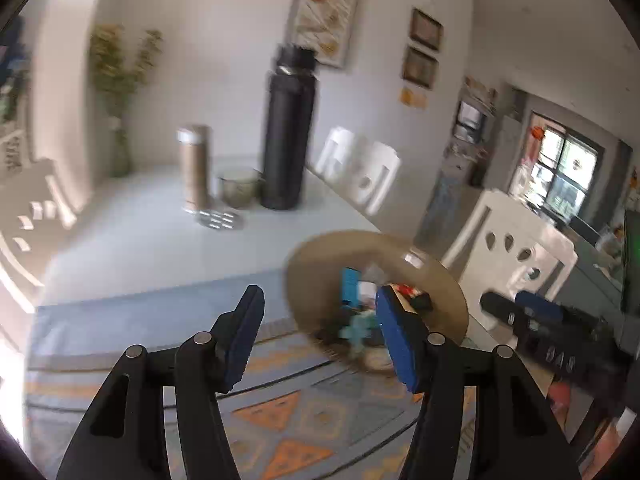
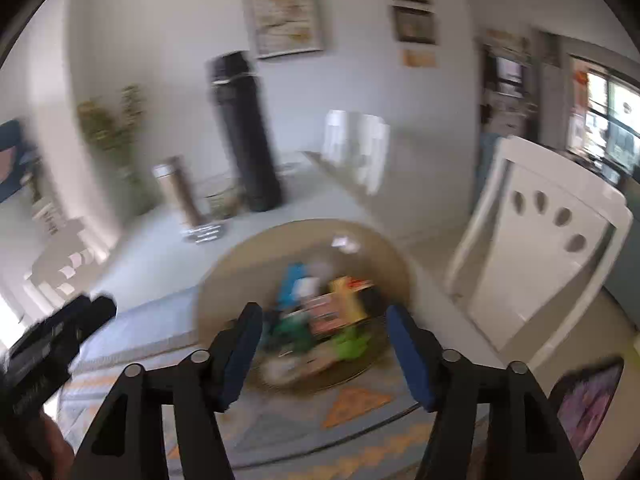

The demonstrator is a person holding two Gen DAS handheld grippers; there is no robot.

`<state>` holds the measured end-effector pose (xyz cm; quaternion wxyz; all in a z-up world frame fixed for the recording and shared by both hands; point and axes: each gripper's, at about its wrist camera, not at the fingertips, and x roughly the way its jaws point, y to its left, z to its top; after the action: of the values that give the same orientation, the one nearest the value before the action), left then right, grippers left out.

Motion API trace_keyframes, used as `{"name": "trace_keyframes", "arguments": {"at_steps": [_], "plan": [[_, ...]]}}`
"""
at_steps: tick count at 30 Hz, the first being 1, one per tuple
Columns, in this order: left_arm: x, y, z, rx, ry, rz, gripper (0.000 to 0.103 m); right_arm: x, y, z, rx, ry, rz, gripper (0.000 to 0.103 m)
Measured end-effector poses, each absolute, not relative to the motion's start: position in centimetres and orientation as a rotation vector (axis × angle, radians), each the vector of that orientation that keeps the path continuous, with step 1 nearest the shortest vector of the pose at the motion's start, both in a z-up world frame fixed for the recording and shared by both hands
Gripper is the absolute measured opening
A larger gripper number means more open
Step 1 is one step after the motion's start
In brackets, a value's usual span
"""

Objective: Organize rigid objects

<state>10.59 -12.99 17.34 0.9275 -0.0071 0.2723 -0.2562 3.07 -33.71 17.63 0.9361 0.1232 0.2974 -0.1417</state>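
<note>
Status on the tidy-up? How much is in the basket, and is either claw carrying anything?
Done: several blurred colourful items already lie in the round basket. In hand: nothing; the left claw and right claw are both open and empty, aimed toward the basket. Possibly left: the black bottle, tan tumbler, small bowl and a slotted metal piece on the table.

Tall black flask [image 1: 286, 136] upright on the desk [image 1: 132, 240], beside a bowl [image 1: 239, 192] and a tan tumbler [image 1: 195, 166]. White chairs [image 1: 516, 252] along the far edge. Framed pictures [image 1: 424, 50] on the wall. Potted plant [image 1: 120, 92] in the corner. Patterned cloth [image 1: 304, 412] in the foreground.
</note>
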Motion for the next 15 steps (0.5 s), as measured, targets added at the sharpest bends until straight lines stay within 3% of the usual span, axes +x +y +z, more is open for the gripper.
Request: {"name": "trace_keyframes", "arguments": {"at_steps": [1, 4, 6, 8, 11, 15], "plan": [[9.8, -11.7, 18.0, -0.015, 0.542, -0.5, 0.057, 2.7, -31.9, 18.0, 0.23, 0.611, -0.239, 0.065], [6.5, -6.5, 19.9, -0.043, 0.491, -0.385, 0.073, 1.5, -27.1, 18.4, 0.162, 0.606, -0.142, 0.066], [4.6, -3.6, 20.4, -0.072, 0.468, -0.332, 0.074, 0.9, -23.7, 18.2, 0.112, 0.606, -0.074, 0.08], [2.9, -0.7, 20.0, -0.089, 0.48, -0.27, 0.074, 0.6, -20.5, 17.4, 0.079, 0.604, -0.017, 0.088], [1.5, 2.1, 17.5, -0.081, 0.524, -0.185, 0.084, 0.3, -16.8, 14.8, 0.039, 0.617, 0.044, 0.088], [1.5, 4.0, 12.3, -0.048, 0.59, -0.074, 0.085, 1.6, -14.0, 9.9, -0.028, 0.653, 0.049, 0.088]]}}
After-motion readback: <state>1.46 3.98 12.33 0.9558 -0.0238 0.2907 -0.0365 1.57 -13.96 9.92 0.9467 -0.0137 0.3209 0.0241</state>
